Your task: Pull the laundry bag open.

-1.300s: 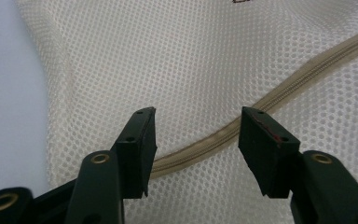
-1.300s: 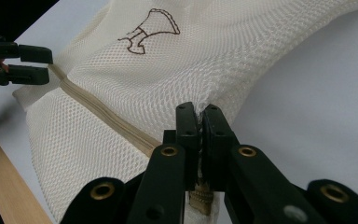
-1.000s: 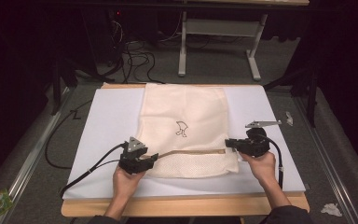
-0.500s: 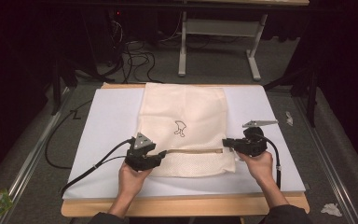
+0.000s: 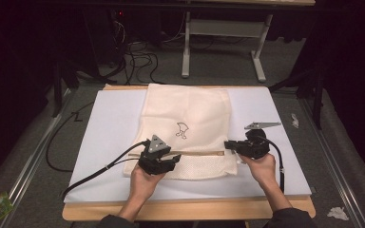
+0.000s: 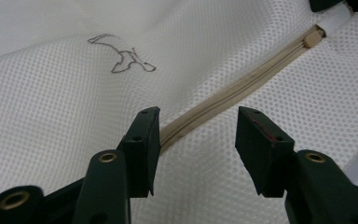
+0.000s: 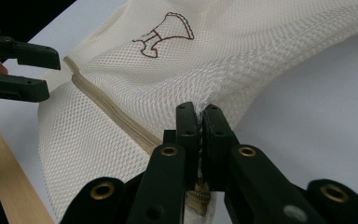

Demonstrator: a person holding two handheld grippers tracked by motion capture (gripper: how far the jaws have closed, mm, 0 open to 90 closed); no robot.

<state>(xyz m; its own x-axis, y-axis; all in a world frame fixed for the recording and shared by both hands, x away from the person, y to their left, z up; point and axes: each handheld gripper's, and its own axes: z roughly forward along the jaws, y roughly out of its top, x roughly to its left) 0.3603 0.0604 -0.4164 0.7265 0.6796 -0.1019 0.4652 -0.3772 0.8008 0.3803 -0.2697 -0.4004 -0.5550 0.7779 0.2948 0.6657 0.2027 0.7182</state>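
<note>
Clamped tight on the edge of the mesh laundry bag (image 7: 223, 60), the right gripper (image 7: 200, 122) has its two black jaws pressed together with a pinch of cream netting and the end of the beige zipper (image 7: 116, 119) caught between them; in the high view this right gripper (image 5: 229, 145) sits at the bag's right edge, at the zipper line. The left gripper (image 6: 198, 128) stands with its jaws apart over the mesh laundry bag (image 6: 60, 121), and they have just been closing a little; the zipper (image 6: 242, 86) runs between and under them, but the pads press on nothing. From above, the left gripper (image 5: 173, 160) lies near the zipper's (image 5: 195, 153) left end, held in the person's left hand (image 5: 143, 183), with its cable trailing off to the left across the white sheet. The right hand (image 5: 262, 167) holds the other tool from below. The mesh laundry bag (image 5: 187, 111) lies flat, centred on the white-covered counter (image 5: 109, 123), its top edge reaching the far side and its zipper running crosswise in the near part. A small dark outline drawing (image 5: 182, 130) is printed in the middle of the bag, above the zipper. In the right gripper view the netting lifts slightly off the sheet where it is pinched. The counter's wooden edge (image 5: 185, 209) shows along the near side.
</note>
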